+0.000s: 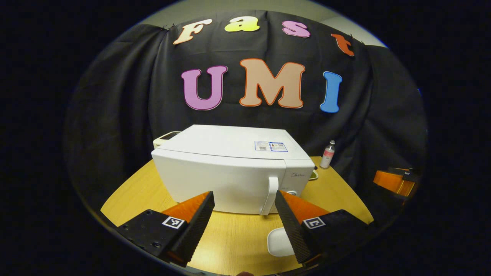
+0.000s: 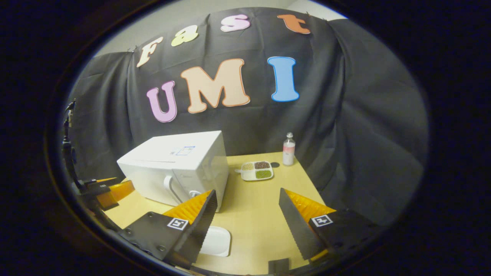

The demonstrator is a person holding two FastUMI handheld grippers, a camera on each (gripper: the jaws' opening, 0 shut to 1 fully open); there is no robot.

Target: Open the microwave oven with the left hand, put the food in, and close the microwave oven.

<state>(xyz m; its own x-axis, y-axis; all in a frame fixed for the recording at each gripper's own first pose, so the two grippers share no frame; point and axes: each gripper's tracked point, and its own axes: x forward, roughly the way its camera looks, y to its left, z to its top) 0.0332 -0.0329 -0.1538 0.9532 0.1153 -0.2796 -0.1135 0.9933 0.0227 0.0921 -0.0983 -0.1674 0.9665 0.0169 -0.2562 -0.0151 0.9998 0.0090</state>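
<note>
Two grippers hovered over the bench (image 2: 261,214), both with fingers spread apart and holding nothing. The left gripper (image 1: 244,214) faced the front of the white microwave oven (image 1: 230,168), whose door was shut; its pale vertical handle (image 1: 271,195) stood near the door's right edge, just beyond the gripper's right-hand finger. The right gripper (image 2: 247,214) hung farther back, with the food tray (image 2: 256,170) of grains in compartments lying on the bench beside the oven's right side, near a small bottle (image 2: 288,149). A white lid-like plate (image 2: 215,240) lay close in front. The handle looked rigid and smooth, so hooking or pinching it mid-length and pulling outward should swing the door; the oven seemed heavy enough to stay put. The tray appeared light and shallow, best gripped by its rim and kept level so the loose contents would not spill.
</note>
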